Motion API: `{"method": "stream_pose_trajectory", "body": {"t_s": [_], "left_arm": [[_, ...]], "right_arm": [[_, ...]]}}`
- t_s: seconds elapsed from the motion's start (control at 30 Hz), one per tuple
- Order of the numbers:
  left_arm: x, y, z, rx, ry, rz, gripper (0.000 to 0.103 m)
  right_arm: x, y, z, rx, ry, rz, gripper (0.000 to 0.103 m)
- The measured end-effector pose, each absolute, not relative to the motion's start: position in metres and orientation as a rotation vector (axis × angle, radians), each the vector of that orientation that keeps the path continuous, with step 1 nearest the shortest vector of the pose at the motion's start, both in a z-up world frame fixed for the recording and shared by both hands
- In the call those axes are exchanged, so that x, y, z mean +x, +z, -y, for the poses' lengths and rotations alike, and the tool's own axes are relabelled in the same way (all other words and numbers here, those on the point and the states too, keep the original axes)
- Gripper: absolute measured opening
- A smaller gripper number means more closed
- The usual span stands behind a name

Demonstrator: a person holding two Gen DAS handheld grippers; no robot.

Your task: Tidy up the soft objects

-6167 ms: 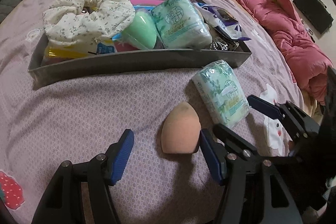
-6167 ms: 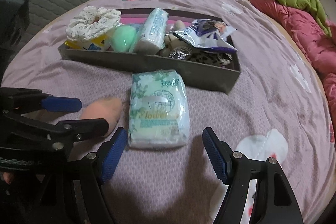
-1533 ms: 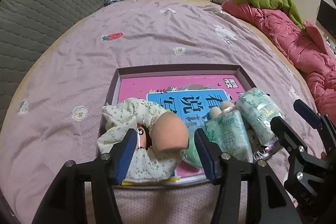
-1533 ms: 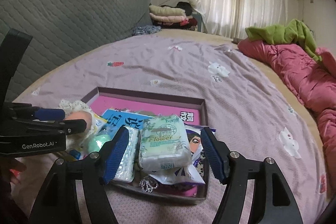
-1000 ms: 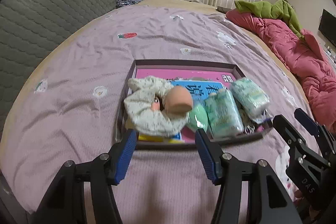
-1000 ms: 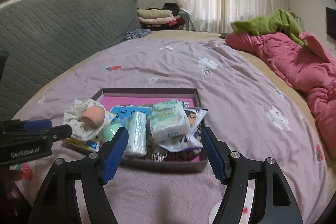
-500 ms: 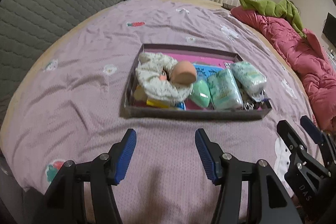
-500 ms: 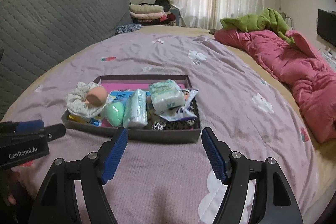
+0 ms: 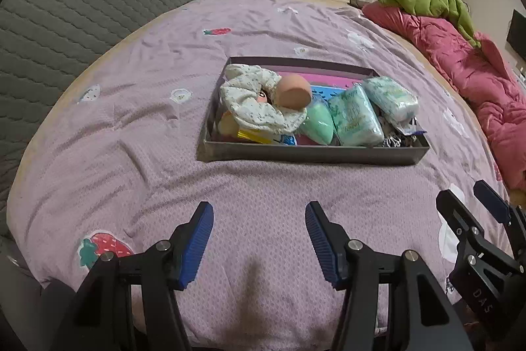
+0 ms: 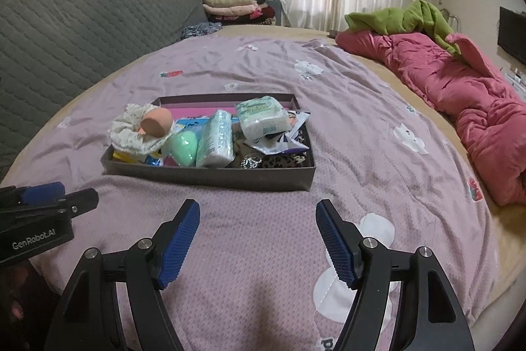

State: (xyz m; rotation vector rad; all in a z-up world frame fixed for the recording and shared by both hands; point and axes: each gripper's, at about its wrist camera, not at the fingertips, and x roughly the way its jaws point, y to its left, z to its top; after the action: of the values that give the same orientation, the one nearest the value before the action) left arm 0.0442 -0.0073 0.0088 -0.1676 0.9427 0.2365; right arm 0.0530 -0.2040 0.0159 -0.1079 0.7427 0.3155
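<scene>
A grey tray (image 9: 309,155) (image 10: 210,176) sits mid-bed. In it a peach sponge (image 9: 293,91) (image 10: 156,121) rests on a floral scrunchie (image 9: 253,106) (image 10: 131,134). Beside them lie a mint sponge (image 9: 315,125) (image 10: 184,144) and two tissue packs (image 9: 353,117) (image 9: 391,97) (image 10: 217,138) (image 10: 261,117). My left gripper (image 9: 259,221) is open and empty over the sheet, well short of the tray. My right gripper (image 10: 257,216) is open and empty, also short of the tray.
A pink quilt (image 10: 466,87) with a green blanket (image 10: 401,18) lies along the bed's right side. A grey quilted headboard (image 10: 82,22) stands at left. Folded clothes (image 10: 230,5) are stacked at the far end. The lilac sheet (image 9: 148,127) surrounds the tray.
Both grippers have let go of the peach sponge and the tissue pack, now in the tray, and have drawn back toward the bed's near edge. Both stay open.
</scene>
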Motion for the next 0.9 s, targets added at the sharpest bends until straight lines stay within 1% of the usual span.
{"method": "stream_pose_trajectory", "body": {"t_s": [0.9], "left_arm": [[0.035, 0.011, 0.015, -0.154, 0.227, -0.96, 0.058]], "right_arm": [[0.041, 0.021, 0.202, -0.109, 0.333, -0.743, 0.075]]}}
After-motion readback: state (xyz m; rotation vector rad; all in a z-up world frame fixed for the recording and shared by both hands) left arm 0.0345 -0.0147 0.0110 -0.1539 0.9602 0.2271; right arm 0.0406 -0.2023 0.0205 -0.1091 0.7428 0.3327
